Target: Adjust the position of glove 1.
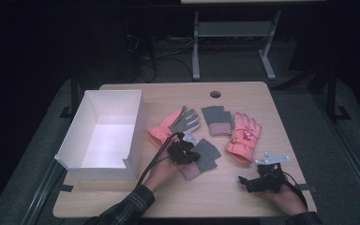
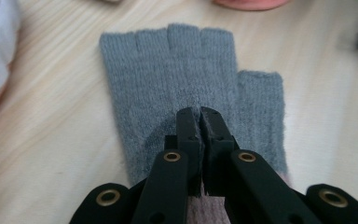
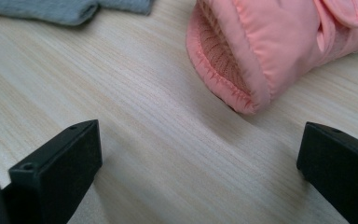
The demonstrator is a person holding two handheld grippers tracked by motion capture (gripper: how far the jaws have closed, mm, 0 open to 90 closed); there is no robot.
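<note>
Grey fingerless glove [image 1: 205, 154] lies mid-bench [image 1: 168, 197], long axis 7-to-1 o'clock, finger ends toward 1. Left claw [image 2: 200, 122] is clamped on its palm knit, forearm entering from 7. Right claw [image 3: 198, 158] is spread wide, low over bare wood at 5. Count: two grey gloves, two pink gloves [image 1: 244, 137], one white box [image 1: 104, 136].

**Lit table, dark room**

A pale wooden table [image 1: 243, 197] sits lit at centre frame while the surrounding room falls into near-darkness. At upper centre, a grey metal stand [image 1: 234, 33] rests on grey floor [image 1: 300, 117]; cables [image 1: 159, 58], apparently, trail at upper left.
</note>
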